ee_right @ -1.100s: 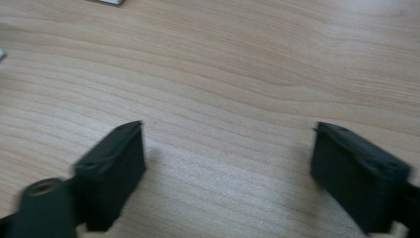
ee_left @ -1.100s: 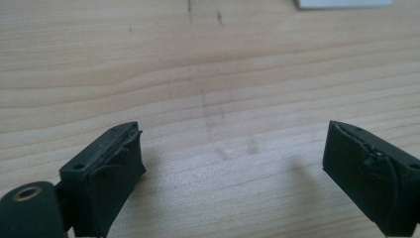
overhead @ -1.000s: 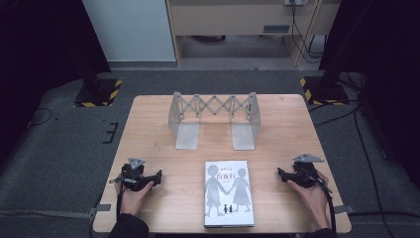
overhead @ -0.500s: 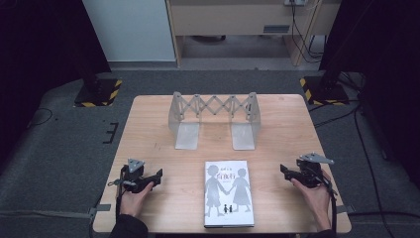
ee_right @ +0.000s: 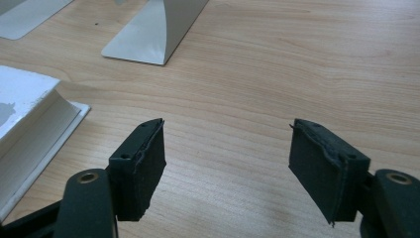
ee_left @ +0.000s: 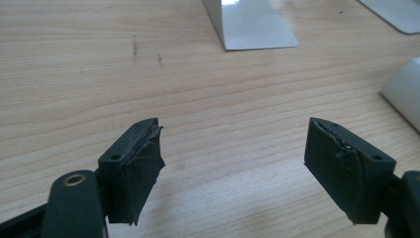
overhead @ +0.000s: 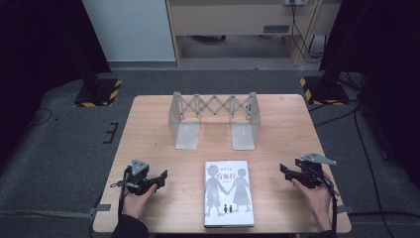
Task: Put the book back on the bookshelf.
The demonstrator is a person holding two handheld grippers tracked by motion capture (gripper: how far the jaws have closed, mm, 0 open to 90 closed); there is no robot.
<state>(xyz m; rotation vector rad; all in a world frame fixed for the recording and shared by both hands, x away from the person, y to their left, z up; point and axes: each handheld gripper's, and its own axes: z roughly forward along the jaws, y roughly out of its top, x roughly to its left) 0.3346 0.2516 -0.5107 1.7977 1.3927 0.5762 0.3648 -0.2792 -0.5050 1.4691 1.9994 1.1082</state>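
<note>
I count one book lying between my two sets of jaws, one expanding metal bookend rack beyond them, and one wooden table under both.

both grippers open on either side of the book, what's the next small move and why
Probably bring the right gripper inward toward the book's right edge. The book lies flat near the table's front edge, between the two hands, with the expanding bookend rack standing beyond it. Both grippers are open and hold nothing; the left gripper sits on the book's other side.
</note>
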